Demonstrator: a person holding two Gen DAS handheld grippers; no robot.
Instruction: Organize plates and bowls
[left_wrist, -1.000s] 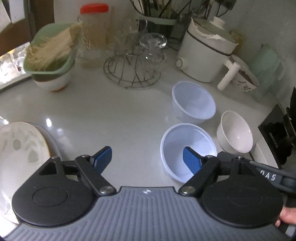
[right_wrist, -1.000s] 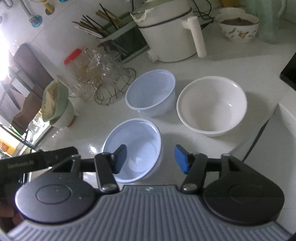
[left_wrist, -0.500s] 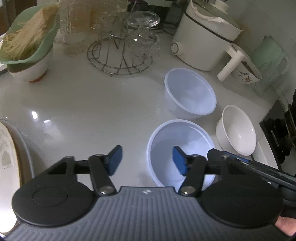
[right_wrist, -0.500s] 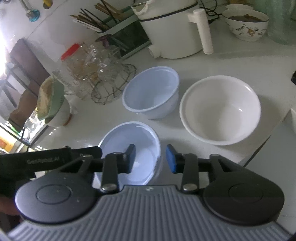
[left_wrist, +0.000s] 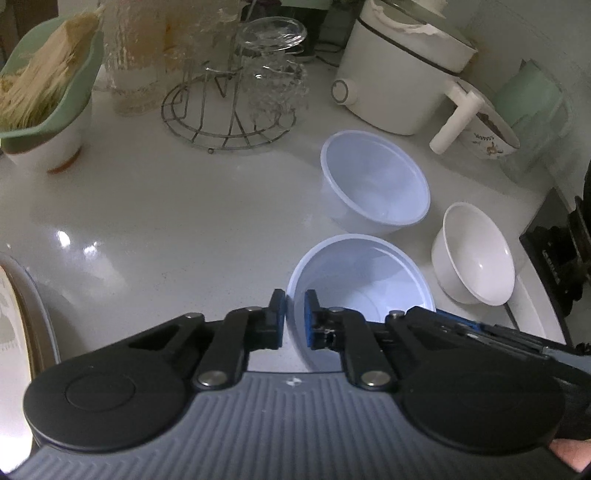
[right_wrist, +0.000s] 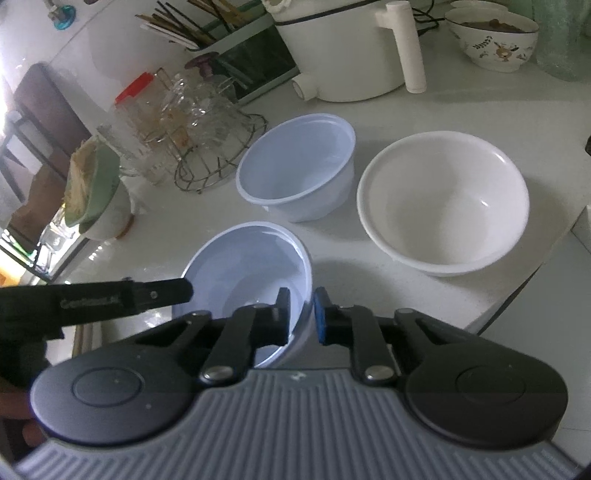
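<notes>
Near plastic bowl (left_wrist: 364, 275), pale blue-white, upright on the white counter (left_wrist: 166, 206), close to the counter's front edge. We note both tools on it at once.

Left gripper (left_wrist: 294, 306): clenched on the bowl's rim on its left side, 1 blue pad inside the wall, 1 outside, only the thin wall between them.

Right gripper (right_wrist: 301, 314): jaws drawn in tight on the rim of the same bowl at the opposite side, again 1 pad inside and 1 outside; we read this as a grasp on the wall. In the right wrist view the left tool's black finger crosses in from the left and meets the bowl's far rim.

2nd plastic bowl (left_wrist: 375, 181) of the same kind sits just behind the 1st, near it but apart, upright and untouched. White ceramic bowl (right_wrist: 443, 201) stands beside both, toward the counter's corner, upright, free of either tool.

Further out: wire rack (left_wrist: 229, 110) with upturned glasses behind the bowls; white electric pot (left_wrist: 399, 74) with a stub handle at the back; patterned bowl (right_wrist: 495, 40) beyond it; green strainer (left_wrist: 48, 92) of pale shreds set in a white bowl at far left; edge of a plate (left_wrist: 14, 332) in a grey rim at the left border of the left wrist view
</notes>
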